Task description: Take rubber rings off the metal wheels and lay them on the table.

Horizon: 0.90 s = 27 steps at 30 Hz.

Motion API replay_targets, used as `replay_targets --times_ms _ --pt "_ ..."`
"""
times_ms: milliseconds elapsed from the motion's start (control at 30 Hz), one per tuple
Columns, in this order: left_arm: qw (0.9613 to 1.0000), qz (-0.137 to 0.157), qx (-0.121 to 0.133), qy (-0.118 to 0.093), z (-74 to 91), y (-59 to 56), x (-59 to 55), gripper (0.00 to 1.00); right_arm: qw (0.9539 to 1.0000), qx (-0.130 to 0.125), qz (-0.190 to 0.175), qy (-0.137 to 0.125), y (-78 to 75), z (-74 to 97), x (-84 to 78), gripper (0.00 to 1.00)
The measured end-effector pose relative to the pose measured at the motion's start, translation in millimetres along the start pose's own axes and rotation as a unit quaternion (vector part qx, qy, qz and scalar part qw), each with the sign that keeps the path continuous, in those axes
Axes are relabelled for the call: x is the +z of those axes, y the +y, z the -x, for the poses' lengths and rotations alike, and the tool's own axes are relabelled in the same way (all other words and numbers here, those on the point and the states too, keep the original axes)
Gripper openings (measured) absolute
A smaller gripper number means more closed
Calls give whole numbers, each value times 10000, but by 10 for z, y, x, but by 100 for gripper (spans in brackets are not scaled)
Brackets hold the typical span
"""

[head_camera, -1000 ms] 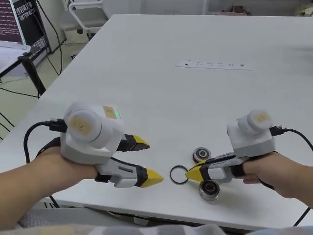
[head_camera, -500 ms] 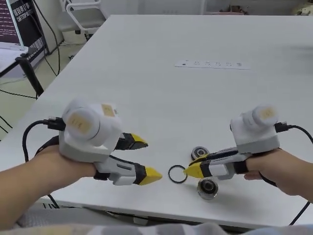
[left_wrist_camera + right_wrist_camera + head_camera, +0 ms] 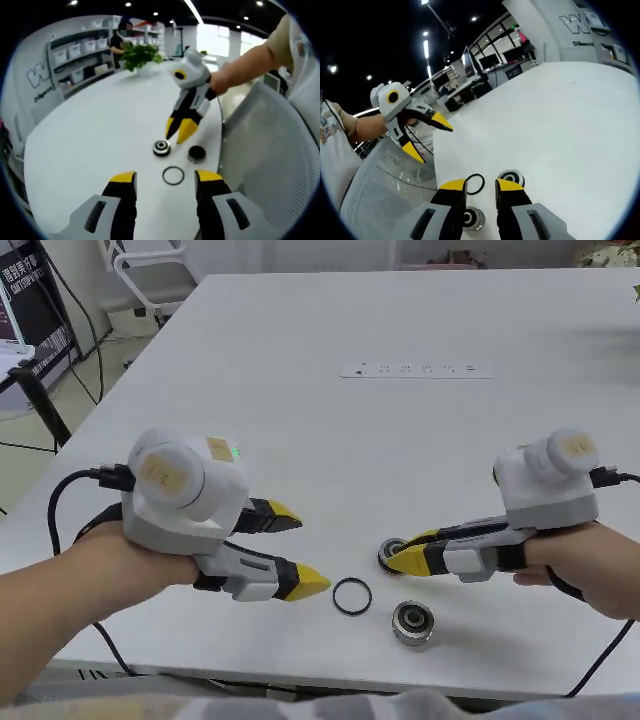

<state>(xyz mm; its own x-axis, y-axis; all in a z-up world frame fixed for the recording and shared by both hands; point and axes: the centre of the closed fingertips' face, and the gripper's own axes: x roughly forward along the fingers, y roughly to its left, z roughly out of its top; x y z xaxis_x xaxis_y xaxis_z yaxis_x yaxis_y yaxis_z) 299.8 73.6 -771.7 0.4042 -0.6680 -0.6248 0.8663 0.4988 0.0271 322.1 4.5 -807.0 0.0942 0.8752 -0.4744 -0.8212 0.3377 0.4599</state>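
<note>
Lying flat on your smooth white table (image 3: 300,390), the thin black rubber ring (image 3: 352,596) sits near two round metal wheels (image 3: 412,622); your left gripper (image 3: 310,553) gapes empty, right gripper (image 3: 481,186) barely parted.

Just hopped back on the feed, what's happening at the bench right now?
A person works two handheld grippers over a white table. One black rubber ring lies loose on it. The left gripper hovers open beside the ring. The right gripper, jaws slightly apart and empty, points at the farther metal wheel; the nearer wheel sits apart.
</note>
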Motion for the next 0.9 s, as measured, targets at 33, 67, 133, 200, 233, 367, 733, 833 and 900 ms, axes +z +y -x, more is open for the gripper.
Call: replay_targets --times_ms 33,67,133,200,233,367,733,833,900 --pt "10000 -13 -8 -5 -12 2 17 47 10000 -23 -7 -19 -17 25 7 20" --pt "10000 -29 -20 -6 -33 6 37 47 10000 -43 -14 -40 -28 41 13 20" --pt "10000 -35 -48 -8 -74 14 65 47 9999 -88 -17 -79 -51 73 20 20" --pt "10000 -34 -74 -11 -113 37 86 47 9999 -138 -9 -101 -74 95 20 20" --pt "10000 -29 -86 -12 -128 47 95 47 9998 -163 6 -102 -88 101 19 21" --pt "9999 -25 -126 -14 -205 67 139 46 9997 -218 70 -89 -127 121 9 21" --pt "9997 -62 -226 118 -402 122 128 45 9988 -316 361 21 -237 133 -46 23" --pt "9996 -74 -250 145 -447 132 122 44 9980 -349 521 103 -278 123 -82 24" --pt "9995 -81 -271 169 -485 139 118 44 9974 -376 598 140 -305 115 -100 24"
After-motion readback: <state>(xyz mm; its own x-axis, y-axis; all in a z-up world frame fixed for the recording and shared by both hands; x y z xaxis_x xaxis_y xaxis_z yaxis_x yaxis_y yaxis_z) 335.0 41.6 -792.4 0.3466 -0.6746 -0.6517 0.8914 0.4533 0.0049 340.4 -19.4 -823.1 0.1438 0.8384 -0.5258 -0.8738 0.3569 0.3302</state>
